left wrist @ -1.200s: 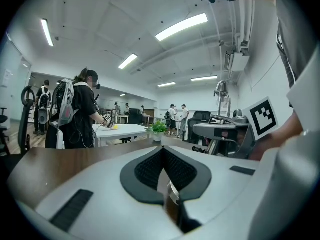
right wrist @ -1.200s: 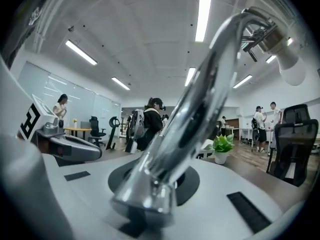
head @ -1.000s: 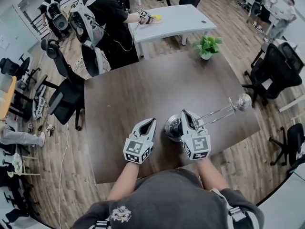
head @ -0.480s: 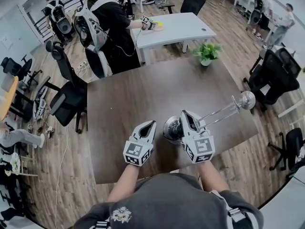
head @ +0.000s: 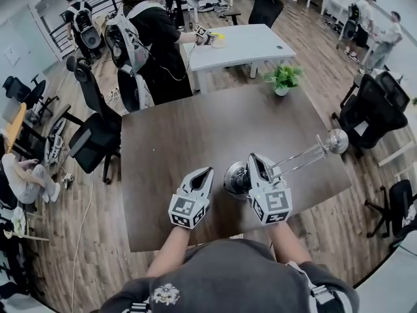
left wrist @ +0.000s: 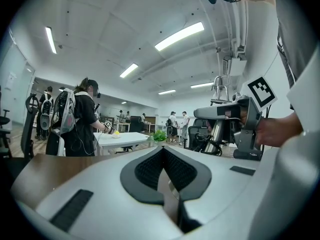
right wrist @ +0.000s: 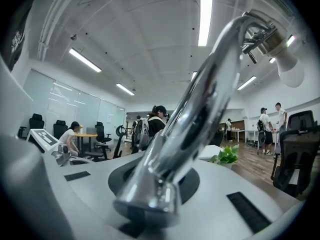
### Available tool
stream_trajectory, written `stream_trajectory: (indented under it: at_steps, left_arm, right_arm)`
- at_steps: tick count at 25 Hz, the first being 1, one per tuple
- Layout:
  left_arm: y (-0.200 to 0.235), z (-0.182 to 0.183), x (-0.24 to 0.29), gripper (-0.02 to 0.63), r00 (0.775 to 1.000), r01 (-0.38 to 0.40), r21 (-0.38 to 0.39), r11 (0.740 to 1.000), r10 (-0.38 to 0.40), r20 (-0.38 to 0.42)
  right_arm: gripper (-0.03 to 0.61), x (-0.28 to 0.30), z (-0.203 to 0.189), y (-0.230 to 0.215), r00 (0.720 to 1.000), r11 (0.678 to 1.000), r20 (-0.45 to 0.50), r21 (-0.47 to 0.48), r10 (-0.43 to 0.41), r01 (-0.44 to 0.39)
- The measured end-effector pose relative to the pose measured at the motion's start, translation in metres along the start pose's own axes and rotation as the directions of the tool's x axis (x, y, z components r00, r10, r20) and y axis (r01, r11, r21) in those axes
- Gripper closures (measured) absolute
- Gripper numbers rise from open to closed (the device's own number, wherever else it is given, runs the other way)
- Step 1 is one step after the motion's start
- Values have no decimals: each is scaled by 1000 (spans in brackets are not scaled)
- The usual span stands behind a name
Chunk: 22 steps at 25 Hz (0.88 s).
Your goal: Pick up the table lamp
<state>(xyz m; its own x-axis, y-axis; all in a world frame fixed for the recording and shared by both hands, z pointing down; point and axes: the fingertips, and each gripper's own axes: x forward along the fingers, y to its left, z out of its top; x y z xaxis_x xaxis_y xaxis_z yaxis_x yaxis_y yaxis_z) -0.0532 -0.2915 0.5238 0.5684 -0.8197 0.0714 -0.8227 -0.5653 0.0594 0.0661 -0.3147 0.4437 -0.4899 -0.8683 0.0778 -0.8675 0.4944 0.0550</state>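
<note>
Head view: the right gripper (head: 255, 161) is clenched on the table lamp (head: 296, 154) low on its chrome stem, just beside the round base. The stem slants away to the right over the table (head: 189, 126). The left gripper (head: 205, 174) hangs just left of the base, apart from it. Grip and tilt match a second ago.

Left gripper view: the left gripper (left wrist: 162, 153) is closed and empty.

Right gripper view: the right gripper (right wrist: 150, 181) clamps the lamp's (right wrist: 200, 109) stem, which rises up and to the right.

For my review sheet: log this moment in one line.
right gripper: shut on table lamp stem | left gripper: shut, empty | table: potted plant at far edge
</note>
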Motion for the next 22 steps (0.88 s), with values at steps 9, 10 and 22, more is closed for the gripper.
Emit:
stream_trajectory:
  at_steps: [9, 10, 22]
  left_arm:
    - [-4, 2, 2, 606, 1000, 1, 5, 1000, -1, 1]
    - [-5, 2, 3, 607, 1000, 2, 6, 1000, -2, 2]
    - [-5, 4, 1, 607, 1000, 4, 4, 1000, -4, 0]
  right_arm:
    - [557, -5, -2, -7, 1000, 1000, 5, -2, -19, 19]
    - [557, -5, -3, -9, 1000, 1000, 3, -3, -19, 19]
    - [557, -6, -6, -10, 1000, 1000, -13, -6, -22, 22]
